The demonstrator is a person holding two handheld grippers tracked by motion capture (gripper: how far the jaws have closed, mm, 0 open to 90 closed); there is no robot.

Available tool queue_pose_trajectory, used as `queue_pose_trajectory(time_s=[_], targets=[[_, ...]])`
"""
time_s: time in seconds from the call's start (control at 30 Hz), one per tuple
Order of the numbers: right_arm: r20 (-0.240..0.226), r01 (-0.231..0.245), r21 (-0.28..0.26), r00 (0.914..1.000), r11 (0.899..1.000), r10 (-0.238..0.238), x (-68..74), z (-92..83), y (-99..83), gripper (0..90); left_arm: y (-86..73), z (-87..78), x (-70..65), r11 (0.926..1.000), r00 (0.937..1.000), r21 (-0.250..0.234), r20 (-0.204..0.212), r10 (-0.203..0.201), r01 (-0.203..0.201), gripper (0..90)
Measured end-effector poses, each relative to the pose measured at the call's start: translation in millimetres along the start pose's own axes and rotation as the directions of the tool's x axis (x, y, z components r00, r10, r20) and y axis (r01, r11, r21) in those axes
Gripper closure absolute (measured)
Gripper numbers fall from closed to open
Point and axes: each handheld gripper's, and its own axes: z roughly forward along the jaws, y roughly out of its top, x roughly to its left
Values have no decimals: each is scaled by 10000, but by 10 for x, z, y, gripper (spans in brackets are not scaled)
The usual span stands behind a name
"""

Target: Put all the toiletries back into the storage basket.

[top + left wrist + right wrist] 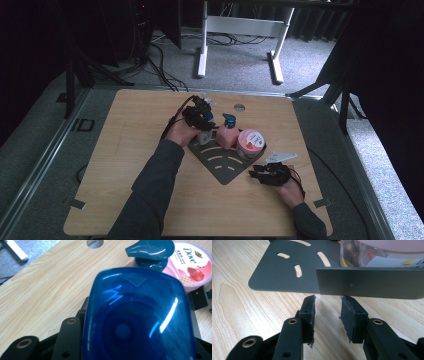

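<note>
Two views differ: the left gripper view shows the glossy blue plastic bottle cap gripped between the left gripper's fingers beside the pink Dove tub; the right gripper's fingers stand apart, empty, just short of the dark grey metal rack.

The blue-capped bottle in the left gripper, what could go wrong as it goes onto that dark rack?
1. The clear bottle with the glossy blue cap sits right beside the pink pump bottle with the teal nozzle on the dark slotted metal rack; a nudge could tip the pump bottle.
2. The pink-lidded Dove tub stands close behind, so a knock could push it too.
3. The right gripper has open jaws just short of the rack's raised edge; bumping it could shift the rack.
</note>
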Motion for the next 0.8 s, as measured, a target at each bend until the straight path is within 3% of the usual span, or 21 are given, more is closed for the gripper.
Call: queue_pose_trajectory(time_s=[0.8], targets=[[-19,-2,-33,10000,10000,2,-2,5,1,639,27,123,43,9994,9994,-219,-207,-274,269,557]])
